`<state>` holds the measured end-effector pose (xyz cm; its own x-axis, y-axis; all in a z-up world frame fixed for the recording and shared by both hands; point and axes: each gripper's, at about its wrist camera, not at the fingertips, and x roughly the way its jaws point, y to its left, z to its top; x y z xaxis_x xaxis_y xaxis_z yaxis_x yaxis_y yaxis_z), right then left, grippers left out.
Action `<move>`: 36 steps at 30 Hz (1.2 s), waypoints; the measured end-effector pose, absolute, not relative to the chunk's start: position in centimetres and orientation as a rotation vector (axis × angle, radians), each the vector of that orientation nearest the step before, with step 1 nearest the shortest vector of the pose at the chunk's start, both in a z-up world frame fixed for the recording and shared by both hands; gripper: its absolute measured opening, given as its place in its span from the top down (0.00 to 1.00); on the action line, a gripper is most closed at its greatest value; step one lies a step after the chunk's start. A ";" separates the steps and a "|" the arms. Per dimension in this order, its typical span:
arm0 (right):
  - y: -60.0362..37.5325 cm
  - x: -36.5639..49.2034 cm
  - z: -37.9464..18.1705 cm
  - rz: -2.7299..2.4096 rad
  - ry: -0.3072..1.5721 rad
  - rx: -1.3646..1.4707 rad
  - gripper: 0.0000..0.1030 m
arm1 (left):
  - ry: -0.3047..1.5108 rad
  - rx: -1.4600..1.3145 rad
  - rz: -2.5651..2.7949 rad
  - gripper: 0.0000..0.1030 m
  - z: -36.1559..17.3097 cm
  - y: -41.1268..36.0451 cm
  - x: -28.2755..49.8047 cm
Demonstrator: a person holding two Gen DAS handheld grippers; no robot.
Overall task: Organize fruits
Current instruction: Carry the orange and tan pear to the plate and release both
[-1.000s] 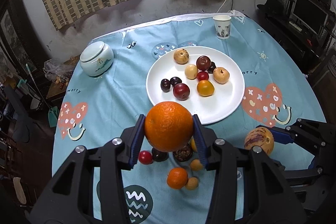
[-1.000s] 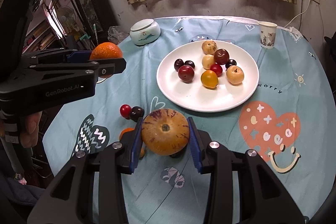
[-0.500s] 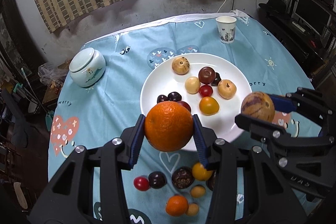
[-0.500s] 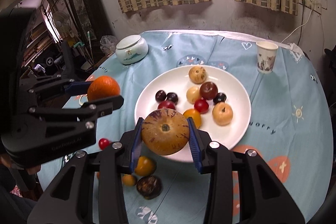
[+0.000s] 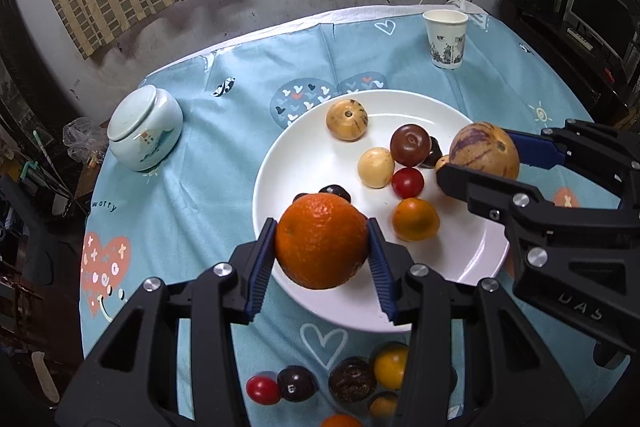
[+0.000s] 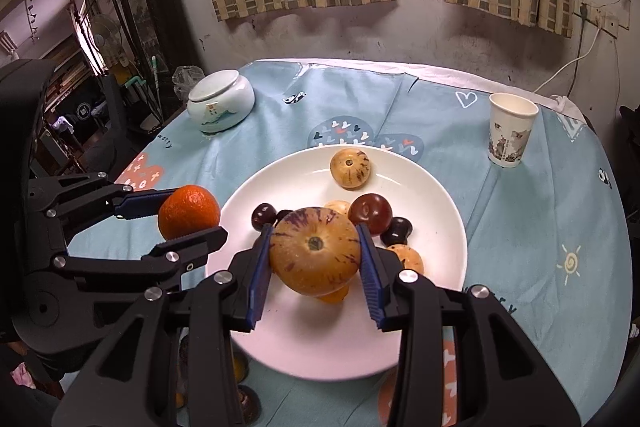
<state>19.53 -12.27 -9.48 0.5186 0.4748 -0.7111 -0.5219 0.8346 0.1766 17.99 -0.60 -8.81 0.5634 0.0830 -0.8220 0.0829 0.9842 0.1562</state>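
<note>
My left gripper (image 5: 322, 257) is shut on a big orange (image 5: 322, 241), held above the near left rim of the white plate (image 5: 304, 155). My right gripper (image 6: 314, 265) is shut on a tan melon with purple streaks (image 6: 314, 251), over the plate's (image 6: 436, 203) near middle. Each gripper shows in the other's view: the melon (image 5: 484, 151) at the plate's right side, the orange (image 6: 188, 211) at its left edge. Several small fruits lie on the plate, among them a striped melon (image 5: 347, 119), a dark plum (image 5: 412, 145) and a small orange fruit (image 5: 415, 219).
Several loose fruits (image 5: 352, 379) lie on the blue tablecloth just in front of the plate. A lidded white jar (image 5: 144, 129) stands at the left, a paper cup (image 5: 445, 39) at the far right. The round table drops off on all sides; a wall and curtains stand behind.
Both grippers have carried their fruits forward from over the loose pile to above the plate. The grips have not changed.
</note>
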 end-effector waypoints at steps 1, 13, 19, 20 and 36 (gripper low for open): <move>-12.2 19.8 -9.7 0.599 0.837 -0.061 0.61 | 0.977 0.185 0.000 0.56 -9.0 -0.6 18.2; -11.8 21.9 -11.1 0.602 0.852 -0.060 0.61 | 1.000 0.183 0.005 0.56 -10.5 -0.5 19.8; -11.6 22.3 -11.5 0.601 0.864 -0.062 0.60 | 1.006 0.182 0.009 0.56 -10.9 -0.5 20.0; -11.6 22.4 -11.7 0.606 0.872 -0.063 0.60 | 1.008 0.182 0.009 0.56 -10.9 -0.5 20.1; -13.9 21.6 -10.4 0.511 0.824 -0.040 0.28 | 0.955 0.185 0.031 0.38 -9.4 -0.2 19.4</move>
<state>21.56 -13.89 -10.44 0.5662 0.4189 -0.7099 -0.4495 0.8788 0.1600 19.39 -0.24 -9.38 0.5781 0.1078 -0.8088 0.0558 0.9837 0.1710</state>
